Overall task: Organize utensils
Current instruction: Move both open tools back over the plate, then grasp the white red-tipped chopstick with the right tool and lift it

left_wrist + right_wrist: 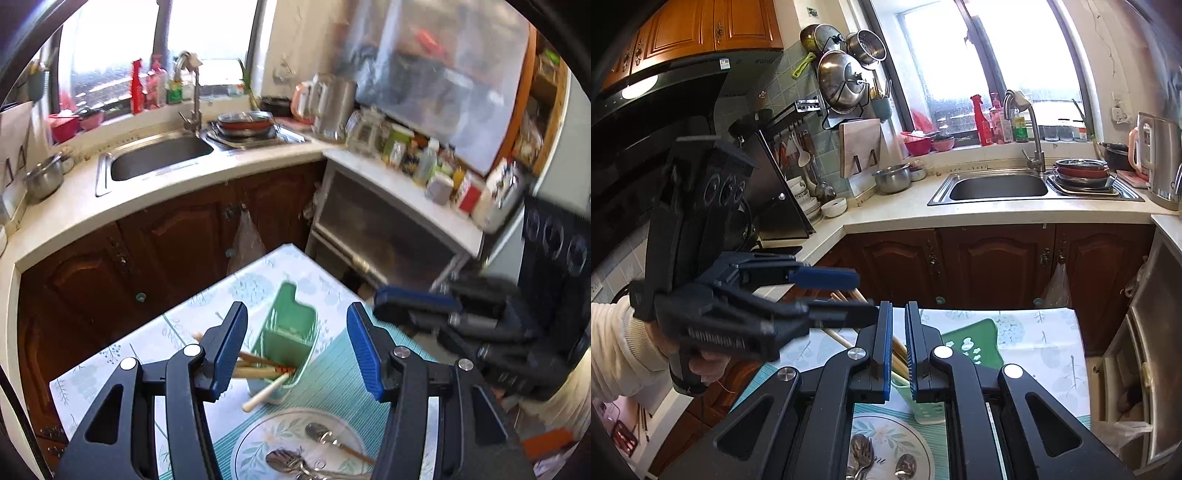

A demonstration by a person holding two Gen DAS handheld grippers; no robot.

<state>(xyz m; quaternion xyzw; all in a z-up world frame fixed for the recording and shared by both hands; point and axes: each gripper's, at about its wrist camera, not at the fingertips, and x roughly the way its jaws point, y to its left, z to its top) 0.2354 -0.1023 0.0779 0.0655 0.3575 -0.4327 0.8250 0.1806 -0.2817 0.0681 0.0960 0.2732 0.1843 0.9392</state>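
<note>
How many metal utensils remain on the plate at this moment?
3 or so: on the plate, one spoon lies at upper right, a spoon and a fork overlap below it. The claws hide the plate's edges, so more may be hidden.

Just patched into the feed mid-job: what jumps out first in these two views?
The green utensil holder stands on the floral tablecloth with wooden chopsticks leaning out of it toward the left gripper, whose blue fingers are spread wide. Nearer the camera, a floral plate holds metal spoons. The right gripper hovers above the holder, fingers nearly together.
</note>
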